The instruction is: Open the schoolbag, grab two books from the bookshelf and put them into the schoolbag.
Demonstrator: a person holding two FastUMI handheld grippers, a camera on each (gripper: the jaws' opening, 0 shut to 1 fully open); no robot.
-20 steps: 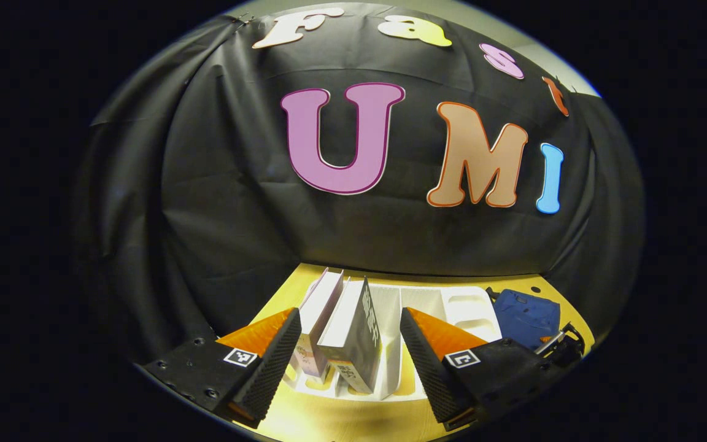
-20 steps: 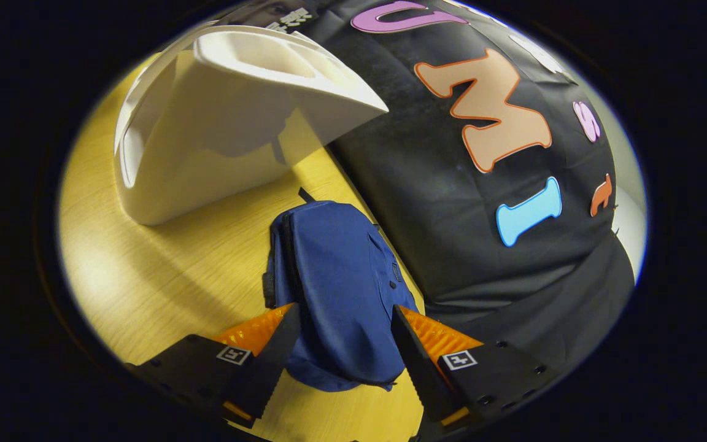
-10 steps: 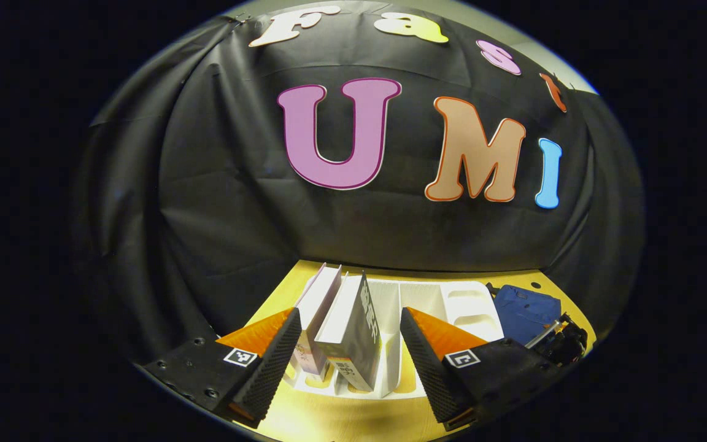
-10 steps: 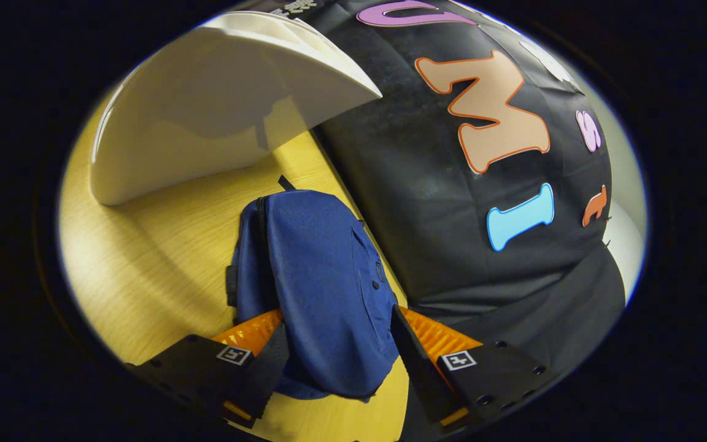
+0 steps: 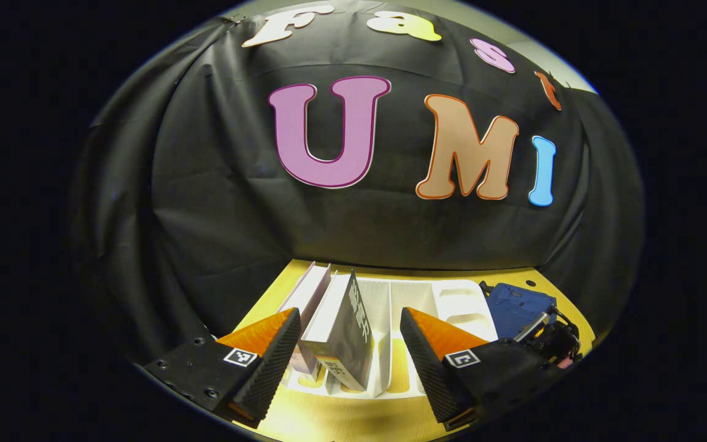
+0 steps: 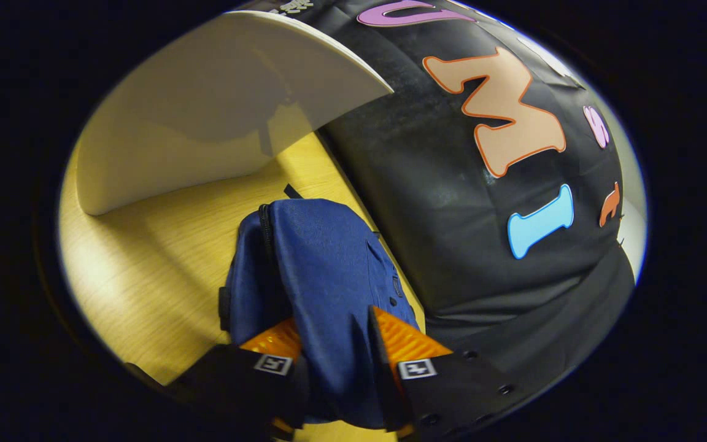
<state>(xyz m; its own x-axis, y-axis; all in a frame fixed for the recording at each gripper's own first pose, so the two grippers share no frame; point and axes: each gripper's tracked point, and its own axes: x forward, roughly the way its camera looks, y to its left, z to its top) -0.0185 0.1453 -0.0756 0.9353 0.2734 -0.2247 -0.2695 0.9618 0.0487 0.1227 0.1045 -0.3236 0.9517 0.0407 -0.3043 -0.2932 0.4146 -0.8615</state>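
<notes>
The left tongs [image 5: 350, 353] stand wide apart and grip nothing. They hang above the near edge of the bench [image 5: 353, 423], facing the white bookshelf [image 5: 418, 294]. Two books stand in the left slots of the bookshelf, both leaning to the left. The dark book [image 5: 353, 337] is the nearer one, its spine toward the tongs. The pale book [image 5: 309, 293] stands just left of it, partly behind the left finger. The slots to the right of the books hold nothing. Right of the bookshelf, near the far wall, sits the blue schoolbag [image 5: 516, 301]. In the left gripper view, the right tongs [image 5: 547, 334] are at its near side, touching it.

In the right gripper view, the right tongs [image 6: 335, 362] are narrowed onto the schoolbag [image 6: 323, 276], with a thick fold of blue cloth between the two fingers and both pressing on it. The schoolbag rests on the bench [image 6: 145, 264] against the black wall. A zip line [image 6: 266, 230] runs along its left edge; whether the zip is undone I cannot tell. The end wall of the bookshelf [image 6: 218, 110] rises beyond the schoolbag, apart from it.
</notes>
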